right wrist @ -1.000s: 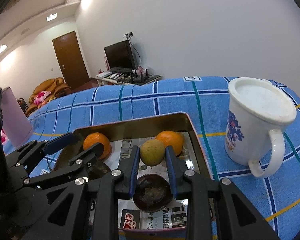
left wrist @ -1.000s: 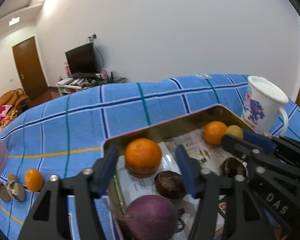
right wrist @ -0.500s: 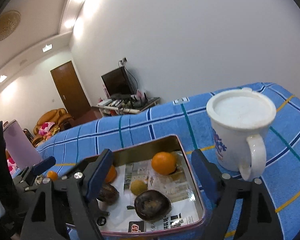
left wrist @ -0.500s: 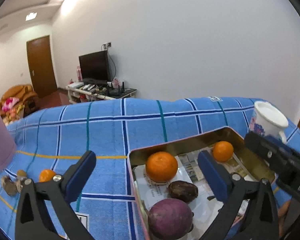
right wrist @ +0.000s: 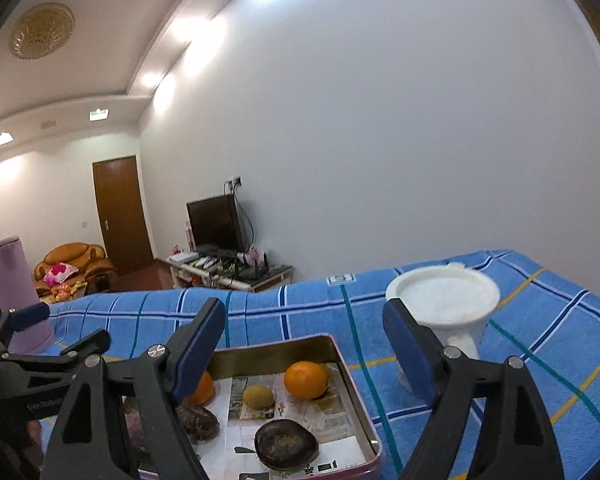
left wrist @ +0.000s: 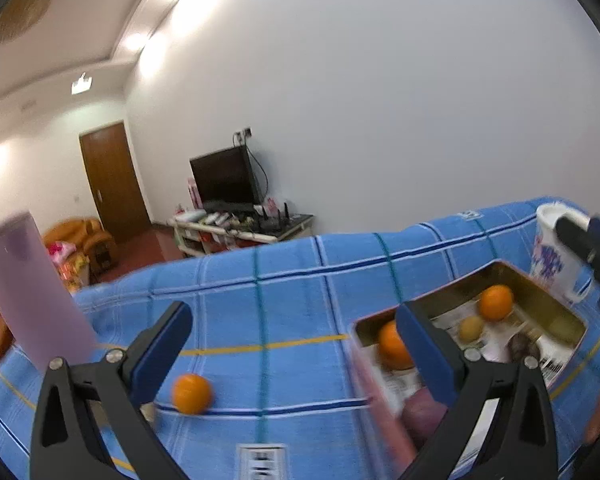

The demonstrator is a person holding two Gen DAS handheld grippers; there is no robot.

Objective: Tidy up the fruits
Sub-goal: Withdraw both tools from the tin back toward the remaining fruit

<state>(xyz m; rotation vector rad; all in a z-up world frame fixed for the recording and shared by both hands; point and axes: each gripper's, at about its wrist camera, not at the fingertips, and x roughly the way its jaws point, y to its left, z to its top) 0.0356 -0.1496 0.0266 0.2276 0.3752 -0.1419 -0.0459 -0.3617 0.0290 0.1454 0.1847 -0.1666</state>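
Note:
A gold metal tin (right wrist: 342, 364) lined with newspaper sits on the blue checked cloth. It holds two oranges (right wrist: 305, 380), a small yellow fruit (right wrist: 258, 396), dark brown fruits (right wrist: 286, 444) and a purple one (left wrist: 422, 414). The tin also shows in the left wrist view (left wrist: 556, 300) at the right. A loose orange (left wrist: 191, 393) lies on the cloth left of the tin. My left gripper (left wrist: 296, 348) is open and empty, raised above the cloth between that orange and the tin. My right gripper (right wrist: 304, 344) is open and empty, raised above the tin.
A white mug with a blue pattern (right wrist: 446, 312) stands right of the tin. A tall lilac container (left wrist: 32, 292) stands at the left of the cloth. Behind are a TV stand (right wrist: 228, 268), a door and a sofa.
Both grippers opened wide and let go of the fruit, which now lies in the tin. Both lifted up and back; the left one swung left toward the loose orange.

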